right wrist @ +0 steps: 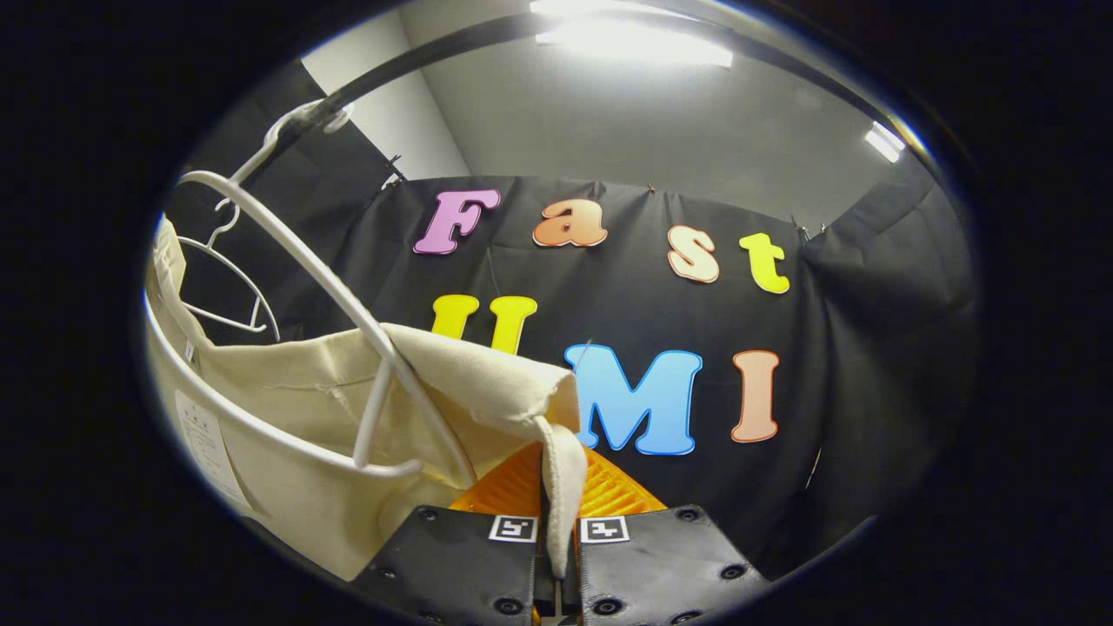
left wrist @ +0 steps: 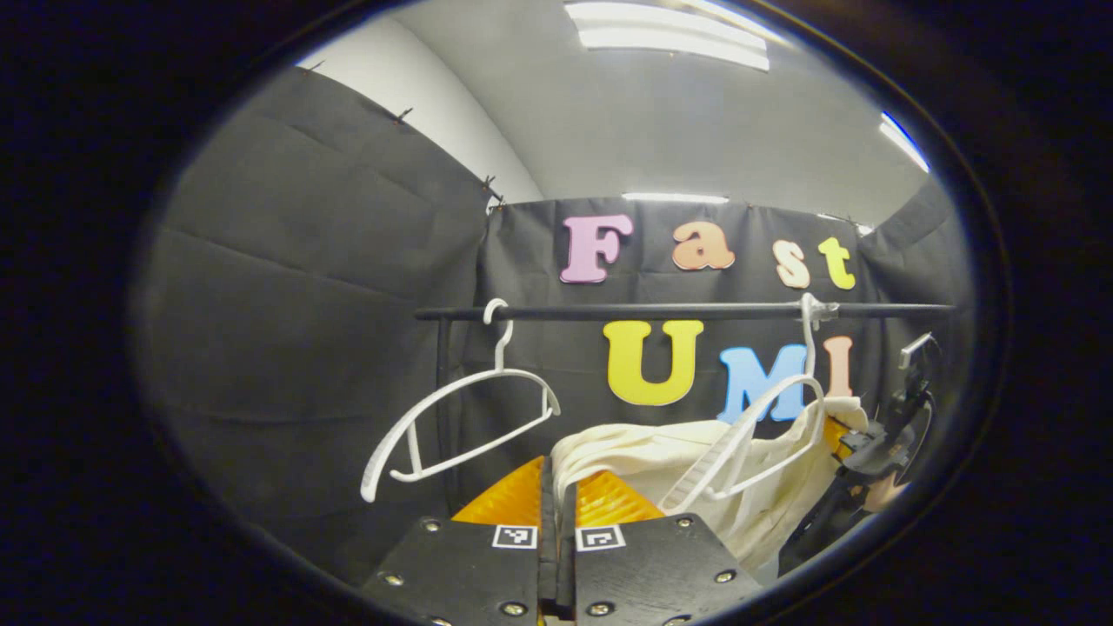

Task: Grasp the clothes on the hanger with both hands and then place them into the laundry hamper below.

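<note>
The cream shirt [right wrist: 313, 391] hung on a white hanger [right wrist: 348, 313] near the right end of the rail [left wrist: 678, 310], soft and light. Both grippers [left wrist: 556, 504] [right wrist: 556, 487] pinched its shoulder edges, a good place to hold

Obstacles we record: black rail [left wrist: 678, 310] across the booth; empty white hanger [left wrist: 461, 417] hanging at its left end; second hanger [left wrist: 756, 443] tangled in the cream garment [left wrist: 661, 461]; other hand-held gripper [left wrist: 878, 452] beside the cloth. Free room we see: between the hangers, beneath the rail.
</note>
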`<action>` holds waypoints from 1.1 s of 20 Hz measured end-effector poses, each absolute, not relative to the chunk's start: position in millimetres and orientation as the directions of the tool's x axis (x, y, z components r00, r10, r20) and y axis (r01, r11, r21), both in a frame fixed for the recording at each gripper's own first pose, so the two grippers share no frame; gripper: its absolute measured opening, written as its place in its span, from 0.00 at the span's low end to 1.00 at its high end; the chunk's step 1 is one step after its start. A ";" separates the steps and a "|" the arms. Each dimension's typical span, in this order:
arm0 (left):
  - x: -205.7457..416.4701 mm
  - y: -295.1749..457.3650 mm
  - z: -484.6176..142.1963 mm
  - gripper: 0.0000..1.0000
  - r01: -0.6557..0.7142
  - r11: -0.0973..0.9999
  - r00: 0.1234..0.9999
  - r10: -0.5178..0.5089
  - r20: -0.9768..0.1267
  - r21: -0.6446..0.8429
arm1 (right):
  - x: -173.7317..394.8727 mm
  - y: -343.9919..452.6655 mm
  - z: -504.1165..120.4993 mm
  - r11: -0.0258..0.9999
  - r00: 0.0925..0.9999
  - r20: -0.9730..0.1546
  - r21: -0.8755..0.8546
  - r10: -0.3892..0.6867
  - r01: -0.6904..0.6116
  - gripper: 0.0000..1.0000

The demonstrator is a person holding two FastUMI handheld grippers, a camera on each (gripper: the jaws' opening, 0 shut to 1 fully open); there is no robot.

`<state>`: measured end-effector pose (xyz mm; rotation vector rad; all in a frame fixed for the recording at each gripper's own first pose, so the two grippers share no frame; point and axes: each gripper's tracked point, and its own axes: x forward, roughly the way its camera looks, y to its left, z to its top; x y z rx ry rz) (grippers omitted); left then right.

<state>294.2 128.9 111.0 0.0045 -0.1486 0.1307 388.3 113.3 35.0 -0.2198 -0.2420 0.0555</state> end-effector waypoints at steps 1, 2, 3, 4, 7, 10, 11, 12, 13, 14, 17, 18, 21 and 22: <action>303.1 129.5 103.7 0.01 -0.131 0.991 0.981 0.133 0.138 -0.019 | 391.5 113.8 27.2 0.975 0.973 0.216 -0.219 0.082 -0.034 0.04; 309.1 130.3 97.8 0.01 -0.136 0.990 0.982 0.138 0.127 -0.022 | 393.4 113.8 20.6 0.975 0.976 0.202 -0.219 0.083 -0.038 0.03; 315.6 127.0 89.6 0.01 -0.145 0.989 0.983 0.146 0.115 -0.020 | 396.0 113.7 15.6 0.974 0.978 0.193 -0.222 0.084 -0.040 0.03; 319.3 125.2 84.3 0.01 -0.153 0.988 0.982 0.154 0.107 -0.018 | 396.9 113.9 9.3 0.973 0.979 0.186 -0.226 0.088 -0.045 0.03; 311.5 119.2 64.0 0.01 -0.169 0.985 0.982 0.172 0.081 -0.039 | 400.9 110.0 -10.8 0.972 0.983 0.154 -0.225 0.097 -0.061 0.03; 319.1 112.4 40.7 0.01 -0.187 0.980 0.981 0.190 0.040 -0.073 | 403.6 102.9 -27.3 0.979 0.987 0.124 -0.189 0.098 -0.073 0.05; 320.7 108.2 33.4 0.01 -0.195 0.978 0.980 0.197 0.029 -0.081 | 403.3 100.3 -33.2 0.981 0.989 0.111 -0.178 0.097 -0.076 0.03; 321.1 105.2 24.1 0.01 -0.203 0.975 0.979 0.205 0.018 -0.089 | 403.0 96.6 -39.3 0.982 0.990 0.100 -0.174 0.096 -0.078 0.04; 318.1 102.5 15.4 0.01 -0.211 0.972 0.977 0.213 0.006 -0.101 | 401.4 91.8 -47.0 0.981 0.992 0.084 -0.175 0.099 -0.083 0.04; 314.3 101.3 7.1 0.01 -0.218 0.968 0.976 0.218 -0.009 -0.121 | 399.9 87.5 -56.4 0.980 0.992 0.066 -0.177 0.105 -0.092 0.04; 293.3 95.4 -15.5 0.01 -0.248 0.954 0.969 0.243 -0.051 -0.170 | 382.5 72.3 -67.0 0.974 0.989 0.044 -0.184 0.140 -0.129 0.03; 286.9 94.1 -21.5 0.01 -0.262 0.951 0.965 0.256 -0.056 -0.165 | 375.3 70.0 -69.7 0.971 0.987 0.038 -0.189 0.156 -0.146 0.04; 269.4 85.5 -23.5 0.01 -0.286 0.946 0.958 0.280 -0.062 -0.151 | 345.6 61.8 -74.0 0.962 0.983 0.012 -0.206 0.186 -0.179 0.06; 265.0 83.7 -21.8 0.01 -0.283 0.948 0.959 0.278 -0.058 -0.145 | 335.2 59.8 -73.8 0.960 0.982 0.003 -0.209 0.189 -0.184 0.06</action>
